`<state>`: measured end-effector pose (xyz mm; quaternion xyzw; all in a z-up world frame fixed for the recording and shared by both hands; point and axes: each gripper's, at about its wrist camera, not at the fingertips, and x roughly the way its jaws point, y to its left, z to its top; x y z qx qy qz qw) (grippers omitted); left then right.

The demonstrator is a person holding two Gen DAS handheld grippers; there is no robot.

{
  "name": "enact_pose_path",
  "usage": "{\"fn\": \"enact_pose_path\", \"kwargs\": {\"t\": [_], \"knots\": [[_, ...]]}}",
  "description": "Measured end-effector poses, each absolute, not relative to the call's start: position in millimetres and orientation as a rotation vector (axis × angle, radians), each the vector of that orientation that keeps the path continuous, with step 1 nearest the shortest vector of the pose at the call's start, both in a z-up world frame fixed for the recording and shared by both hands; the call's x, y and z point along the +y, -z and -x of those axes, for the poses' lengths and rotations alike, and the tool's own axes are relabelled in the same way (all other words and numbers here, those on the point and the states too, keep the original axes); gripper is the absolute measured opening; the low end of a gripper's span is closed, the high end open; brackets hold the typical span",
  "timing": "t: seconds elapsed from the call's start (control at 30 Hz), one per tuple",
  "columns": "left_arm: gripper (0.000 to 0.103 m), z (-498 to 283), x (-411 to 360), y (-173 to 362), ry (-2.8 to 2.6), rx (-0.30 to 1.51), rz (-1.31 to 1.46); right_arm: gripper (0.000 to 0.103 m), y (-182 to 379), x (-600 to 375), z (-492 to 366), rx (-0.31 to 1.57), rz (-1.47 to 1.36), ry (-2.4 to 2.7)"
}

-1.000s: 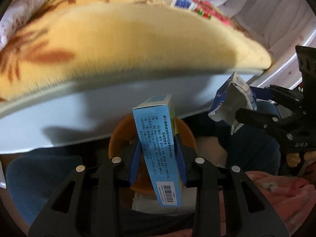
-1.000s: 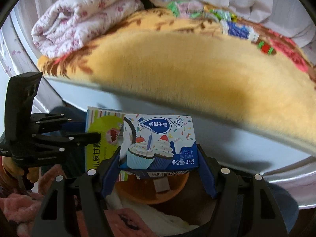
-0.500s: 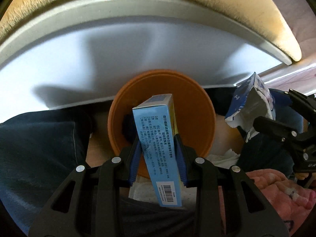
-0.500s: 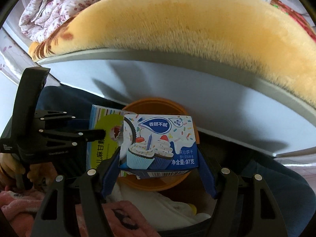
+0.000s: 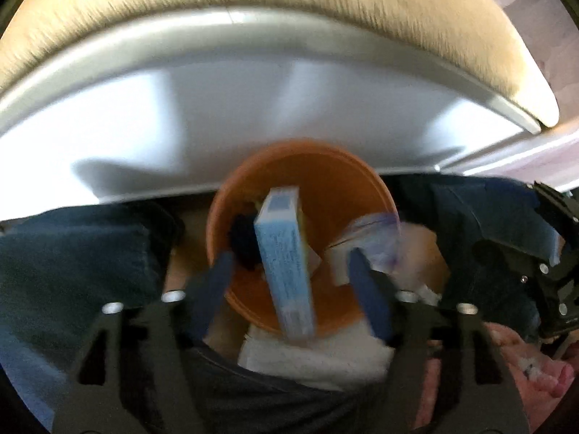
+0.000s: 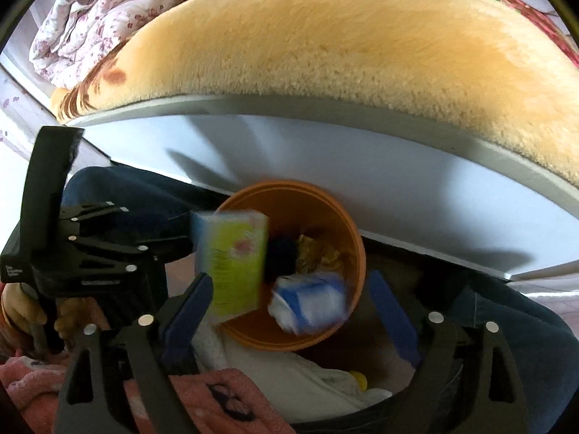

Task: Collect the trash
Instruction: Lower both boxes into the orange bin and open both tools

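Two boxes hang blurred over the orange bin (image 5: 347, 177), both free of the grippers. Seen from the left wrist, the left gripper (image 5: 289, 282) has just been opening; its blue pads (image 5: 213, 289) stand spread on either side of the tall blue box (image 5: 286, 264), with clear gaps, so nothing pinches it. That box is tilted, its upper end over the bin's mouth. To its right a smeared white and blue packet (image 5: 365, 242) sits at the bin's rim, probably the cupcake box, though blur makes that unsure. Farther right the right gripper (image 5: 542, 253) shows dark at the frame's edge.

From the right wrist, the tall blue box's green face (image 6: 235, 264) is at the bin's left rim, the cupcake box (image 6: 311, 300) inside the bin's opening. The right gripper's jaws have likewise just been opening and stand wide, pads (image 6: 391, 314) clear of both boxes. Behind lies a yellow blanket (image 6: 325, 47) on a grey bed edge (image 6: 362, 159).
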<state>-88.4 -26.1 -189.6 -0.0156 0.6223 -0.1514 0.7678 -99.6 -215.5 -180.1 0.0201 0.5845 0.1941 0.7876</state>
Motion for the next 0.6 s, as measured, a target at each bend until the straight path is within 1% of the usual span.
{"fn": "enact_pose_path", "kwargs": {"t": [0.2,0.6], "knots": [[0.075,87.2,-23.3,178.5,0.305,1.326,0.036,0.087,172.4,-218.4,103.4,1.236,-0.053,-0.412],[0.076,86.5,-20.9,176.8,0.301,1.325,0.042,0.087,170.4,-219.1,103.9,1.224,-0.054,-0.402]]}}
